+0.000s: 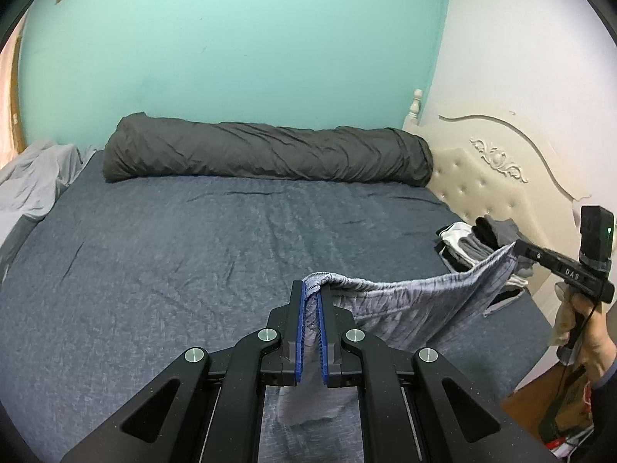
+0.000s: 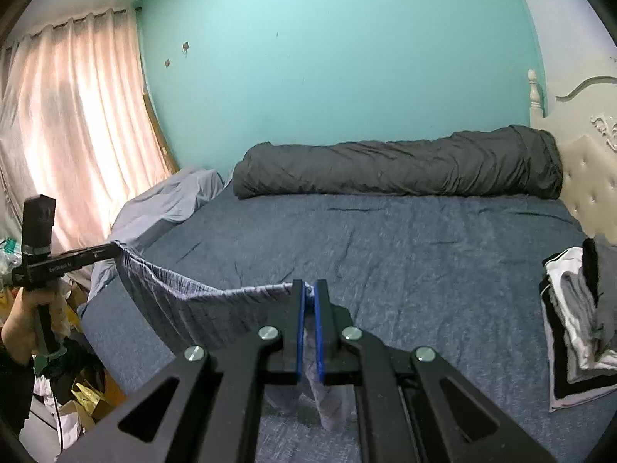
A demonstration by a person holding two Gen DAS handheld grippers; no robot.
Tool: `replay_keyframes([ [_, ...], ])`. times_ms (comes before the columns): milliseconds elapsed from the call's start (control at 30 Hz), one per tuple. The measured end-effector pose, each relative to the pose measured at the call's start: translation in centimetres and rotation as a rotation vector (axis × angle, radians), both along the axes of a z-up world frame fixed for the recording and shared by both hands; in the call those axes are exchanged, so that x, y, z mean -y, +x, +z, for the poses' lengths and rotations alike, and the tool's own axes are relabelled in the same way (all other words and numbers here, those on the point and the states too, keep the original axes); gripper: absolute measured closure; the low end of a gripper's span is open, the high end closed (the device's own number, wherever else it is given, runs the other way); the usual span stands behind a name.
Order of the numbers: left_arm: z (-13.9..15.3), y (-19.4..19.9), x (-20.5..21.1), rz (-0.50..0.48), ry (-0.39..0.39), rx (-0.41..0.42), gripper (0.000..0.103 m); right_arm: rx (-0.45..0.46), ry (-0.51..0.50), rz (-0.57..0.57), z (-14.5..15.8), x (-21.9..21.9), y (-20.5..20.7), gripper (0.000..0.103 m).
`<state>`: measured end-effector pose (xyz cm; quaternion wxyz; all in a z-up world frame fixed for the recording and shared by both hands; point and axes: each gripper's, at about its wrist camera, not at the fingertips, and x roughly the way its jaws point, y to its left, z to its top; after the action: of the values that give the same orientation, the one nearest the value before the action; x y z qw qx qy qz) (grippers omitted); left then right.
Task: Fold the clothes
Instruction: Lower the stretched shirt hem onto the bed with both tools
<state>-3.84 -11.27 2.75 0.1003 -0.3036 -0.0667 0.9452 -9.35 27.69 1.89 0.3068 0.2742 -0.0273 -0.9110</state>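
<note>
My left gripper (image 1: 312, 301) has its blue-padded fingers (image 1: 299, 328) clamped on one end of a grey striped cloth garment (image 1: 405, 308); my right gripper (image 2: 308, 301) pinches the other end. The garment sags between them at lower centre of both frames, over the dark blue bed (image 1: 193, 250). Its lower part is hidden behind the gripper bodies. A stack of folded clothes (image 2: 578, 316) sits at the right edge, partly cut off.

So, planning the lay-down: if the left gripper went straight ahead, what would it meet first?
Probably the blue-grey bedsheet; beyond it lies the rolled dark grey duvet. The left gripper holds the striped grey garment. Depth unclear.
</note>
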Motion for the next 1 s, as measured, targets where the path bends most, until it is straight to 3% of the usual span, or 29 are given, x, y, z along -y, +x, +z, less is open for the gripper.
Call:
replay_keyframes([
  [200,-0.4,0.2,-0.8,-0.022,0.006,0.021,0.097,0.011,-0.002,0.032,1.1,-1.6,0.2,0.099],
  [400,-4.1,-2.2,-1.5,-0.028,0.005,0.106,0.097,0.09,0.024,0.063,-1.1,-2.3,-1.9,0.099],
  [800,-18.9,-16.0,-1.6,0.024,0.056,0.358,0.097,0.311,0.079,0.023,-14.9,-1.3,-13.8,0.099],
  [1000,-24.2,-23.0,-0.9,0.044,0.109,0.418,0.097,0.369,0.131,-0.01,-20.9,-0.2,-20.9,0.099],
])
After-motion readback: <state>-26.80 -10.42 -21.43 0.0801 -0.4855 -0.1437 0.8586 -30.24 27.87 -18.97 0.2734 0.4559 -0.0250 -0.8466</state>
